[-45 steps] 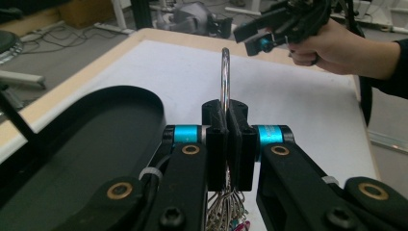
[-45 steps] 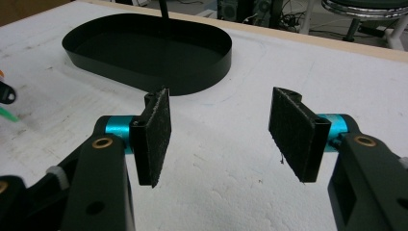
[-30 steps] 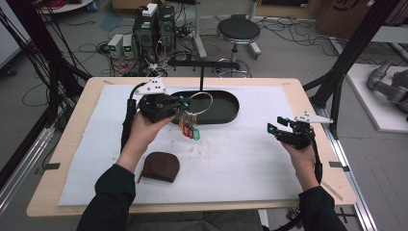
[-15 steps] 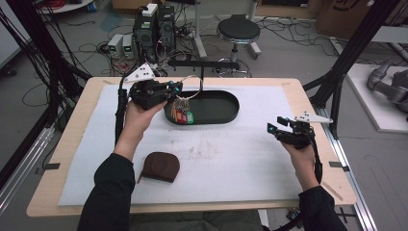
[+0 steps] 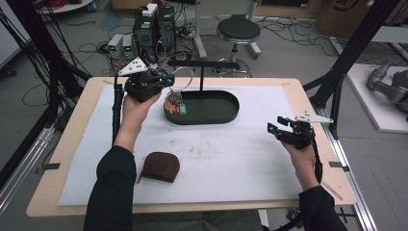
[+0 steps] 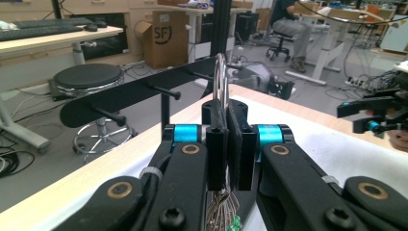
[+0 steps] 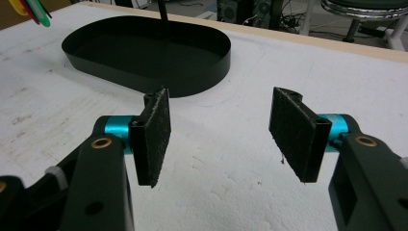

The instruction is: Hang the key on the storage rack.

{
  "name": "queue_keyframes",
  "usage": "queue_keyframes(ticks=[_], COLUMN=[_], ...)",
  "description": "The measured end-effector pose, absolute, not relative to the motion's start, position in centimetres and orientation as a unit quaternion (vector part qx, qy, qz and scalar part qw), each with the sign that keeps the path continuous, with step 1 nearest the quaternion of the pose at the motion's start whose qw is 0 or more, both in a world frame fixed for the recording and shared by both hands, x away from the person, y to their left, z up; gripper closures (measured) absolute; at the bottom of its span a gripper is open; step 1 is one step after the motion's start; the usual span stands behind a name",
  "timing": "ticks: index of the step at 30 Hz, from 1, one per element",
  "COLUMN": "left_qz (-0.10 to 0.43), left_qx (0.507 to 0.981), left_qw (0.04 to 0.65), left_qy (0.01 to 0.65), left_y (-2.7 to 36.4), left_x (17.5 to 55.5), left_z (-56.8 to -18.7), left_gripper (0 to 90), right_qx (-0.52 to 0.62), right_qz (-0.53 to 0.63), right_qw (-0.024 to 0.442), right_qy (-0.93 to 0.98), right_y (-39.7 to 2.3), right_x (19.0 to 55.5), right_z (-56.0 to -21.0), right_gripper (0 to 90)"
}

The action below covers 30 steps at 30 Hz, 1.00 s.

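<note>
While left gripper (image 5: 166,79) clamps a key ring (image 6: 221,79) before the peg rack (image 6: 139,94), right gripper (image 5: 273,128) stands half open, empty. Black tray (image 5: 226,115): contents hidden; brown pouch (image 5: 159,167) lies apart

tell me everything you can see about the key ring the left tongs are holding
The key ring is a thin loop of shiny silver wire, pinched upright in the shut left tongs. Metal keys with red, yellow and green tags hang below it, above the left end of the black oval tray. Its top rises close to the pegged black rack bar; contact is unclear.
</note>
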<state>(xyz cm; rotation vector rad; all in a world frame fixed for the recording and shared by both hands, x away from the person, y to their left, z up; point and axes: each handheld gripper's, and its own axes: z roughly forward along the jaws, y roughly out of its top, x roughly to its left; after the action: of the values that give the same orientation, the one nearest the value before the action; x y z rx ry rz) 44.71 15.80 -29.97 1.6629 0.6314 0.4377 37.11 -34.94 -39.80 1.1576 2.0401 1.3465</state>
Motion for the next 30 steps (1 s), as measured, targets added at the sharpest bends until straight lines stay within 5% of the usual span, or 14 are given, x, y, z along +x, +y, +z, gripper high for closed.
queue_keyframes(ticks=[30], left_qz=[0.193], left_qx=[0.695], left_qw=[0.602], left_qy=[0.341], left_y=[17.4], left_x=[48.3], left_z=[-32.6], left_gripper=[86.6], right_qx=[0.419], right_qz=[0.483], right_qw=[0.216], right_qy=[0.738], right_y=[-34.9], right_x=[37.2], right_z=[-39.9], right_gripper=[40.9])
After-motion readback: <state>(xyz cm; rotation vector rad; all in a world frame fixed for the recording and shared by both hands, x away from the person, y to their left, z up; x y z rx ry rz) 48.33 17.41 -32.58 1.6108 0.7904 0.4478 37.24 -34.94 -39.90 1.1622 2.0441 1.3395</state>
